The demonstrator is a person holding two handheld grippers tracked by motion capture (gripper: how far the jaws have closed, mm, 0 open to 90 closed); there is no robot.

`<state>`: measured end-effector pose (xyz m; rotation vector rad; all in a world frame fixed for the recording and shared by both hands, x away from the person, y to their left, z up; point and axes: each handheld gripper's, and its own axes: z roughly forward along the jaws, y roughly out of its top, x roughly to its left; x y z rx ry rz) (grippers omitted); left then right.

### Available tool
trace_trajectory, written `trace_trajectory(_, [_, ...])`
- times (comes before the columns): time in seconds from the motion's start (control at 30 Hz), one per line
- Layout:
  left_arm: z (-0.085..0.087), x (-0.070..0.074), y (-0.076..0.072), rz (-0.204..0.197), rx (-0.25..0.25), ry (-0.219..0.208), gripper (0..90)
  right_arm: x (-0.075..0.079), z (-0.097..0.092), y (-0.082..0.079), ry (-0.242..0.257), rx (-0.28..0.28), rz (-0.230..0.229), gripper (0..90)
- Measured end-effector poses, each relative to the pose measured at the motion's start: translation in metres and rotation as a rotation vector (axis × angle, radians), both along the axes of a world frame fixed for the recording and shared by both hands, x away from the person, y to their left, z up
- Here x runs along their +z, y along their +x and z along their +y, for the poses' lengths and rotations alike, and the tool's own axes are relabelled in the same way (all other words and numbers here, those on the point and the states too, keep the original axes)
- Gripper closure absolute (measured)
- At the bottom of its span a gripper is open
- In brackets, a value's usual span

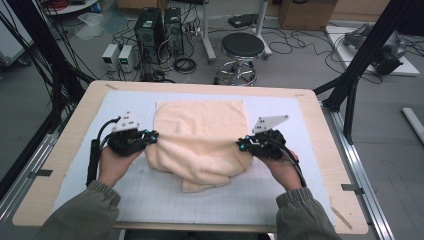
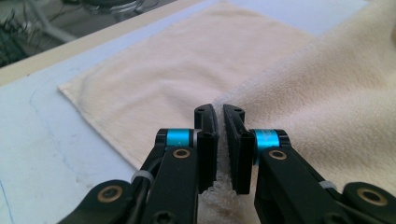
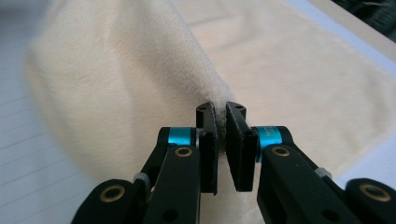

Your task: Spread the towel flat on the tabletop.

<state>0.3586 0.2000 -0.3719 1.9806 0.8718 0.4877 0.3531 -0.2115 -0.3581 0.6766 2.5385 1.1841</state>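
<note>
A cream towel (image 1: 200, 140) lies on the white gridded mat (image 1: 125, 195), its near part lifted and sagging in a fold between my two grippers. My left gripper (image 1: 154, 136) is shut on the towel's left edge; in the left gripper view the pile (image 2: 220, 186) is pinched between the black jaws, my left gripper (image 2: 219, 111) pointing toward the flat far part (image 2: 187, 74). My right gripper (image 1: 241, 145) is shut on the right edge, and in the right gripper view the cloth (image 3: 140, 74) bulges up from my right gripper (image 3: 221, 112).
The mat covers a wooden table (image 1: 320, 130). Beyond the far edge stand a round stool (image 1: 242, 46), computer towers (image 1: 149, 30) and cables on the floor. Black frame posts (image 1: 360, 55) rise at the right.
</note>
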Motion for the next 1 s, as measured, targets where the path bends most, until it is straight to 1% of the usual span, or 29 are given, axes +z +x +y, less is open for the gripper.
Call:
trace_trajectory(0.03, [-0.003,-0.005,0.012,0.017,0.024,0.018,83.9,-0.005,0.001,0.012,-0.013,-0.025,0.012,83.9])
trace_trajectory(0.07, [-0.008,-0.013,0.022,0.038,0.044,0.028,83.9,-0.012,0.001,0.023,-0.015,-0.051,0.026,83.9])
trace_trajectory(0.1, [-0.012,-0.02,0.032,0.063,0.058,0.048,83.7,-0.019,0.0,0.034,-0.017,-0.078,0.04,83.8])
trace_trajectory(0.17, [-0.02,-0.035,0.045,0.106,0.072,0.078,82.3,-0.037,-0.003,0.052,-0.026,-0.127,0.091,83.3])
trace_trajectory(0.2, [-0.024,-0.041,0.048,0.116,0.071,0.093,80.7,-0.045,-0.004,0.059,-0.043,-0.14,0.11,82.2])
trace_trajectory(0.23, [-0.026,-0.044,0.049,0.117,0.067,0.117,77.8,-0.051,-0.004,0.062,-0.066,-0.156,0.131,79.9])
trace_trajectory(0.27, [-0.027,-0.046,0.049,0.116,0.069,0.122,73.7,-0.055,-0.005,0.065,-0.081,-0.163,0.133,77.9])
trace_trajectory(0.3, [-0.025,-0.045,0.048,0.117,0.058,0.115,70.0,-0.056,-0.006,0.065,-0.081,-0.162,0.137,76.1])
trace_trajectory(0.33, [-0.023,-0.042,0.047,0.111,0.059,0.097,66.5,-0.055,-0.007,0.065,-0.073,-0.156,0.122,74.4])
trace_trajectory(0.4, [-0.015,-0.033,0.044,0.095,0.067,0.045,60.9,-0.049,-0.012,0.061,-0.051,-0.164,0.09,71.3])
trace_trajectory(0.43, [-0.012,-0.028,0.041,0.083,0.065,0.011,58.0,-0.039,-0.018,0.054,-0.009,-0.159,0.064,69.1])
trace_trajectory(0.47, [-0.008,-0.022,0.038,0.069,0.061,-0.01,58.0,-0.039,-0.018,0.054,-0.009,-0.159,0.064,69.1])
trace_trajectory(0.53, [-0.002,-0.012,0.029,0.042,0.041,-0.051,56.5,-0.029,-0.023,0.043,0.017,-0.141,0.039,67.2])
trace_trajectory(0.57, [0.0,-0.008,0.023,0.033,0.027,-0.064,55.5,-0.024,-0.024,0.036,0.031,-0.13,0.026,66.5])
trace_trajectory(0.6, [0.001,-0.004,0.017,0.022,0.015,-0.065,54.3,-0.021,-0.026,0.029,0.045,-0.116,0.01,65.9])
trace_trajectory(0.67, [0.001,-0.001,0.004,0.009,-0.019,-0.07,53.1,-0.014,-0.026,0.016,0.042,-0.089,0.021,62.9])
trace_trajectory(0.7, [0.001,-0.001,-0.002,0.002,-0.035,-0.063,52.9,-0.012,-0.025,0.009,0.042,-0.072,0.019,62.6])
trace_trajectory(0.73, [0.001,-0.001,-0.009,0.003,-0.053,-0.062,52.6,-0.009,-0.024,0.002,0.039,-0.057,0.001,62.6])
trace_trajectory(0.77, [0.001,-0.004,-0.015,-0.001,-0.073,-0.061,52.5,-0.008,-0.023,-0.006,0.046,-0.047,-0.03,62.6])
trace_trajectory(0.8, [0.0,-0.007,-0.022,0.0,-0.092,-0.058,52.3,-0.008,-0.022,-0.013,0.052,-0.032,-0.044,62.4])
trace_trajectory(0.83, [-0.001,-0.01,-0.028,0.007,-0.11,-0.046,52.0,-0.009,-0.021,-0.019,0.056,-0.016,-0.037,61.7])
trace_trajectory(0.87, [-0.003,-0.015,-0.034,0.006,-0.13,-0.032,51.6,-0.011,-0.02,-0.025,0.058,-0.007,-0.035,61.5])
trace_trajectory(0.93, [-0.007,-0.025,-0.042,0.026,-0.164,-0.011,50.7,-0.02,-0.018,-0.036,0.058,0.015,-0.035,60.4])
trace_trajectory(1.0, [-0.012,-0.035,-0.045,0.042,-0.176,-0.003,50.6,-0.031,-0.015,-0.043,0.058,0.033,-0.013,59.4])
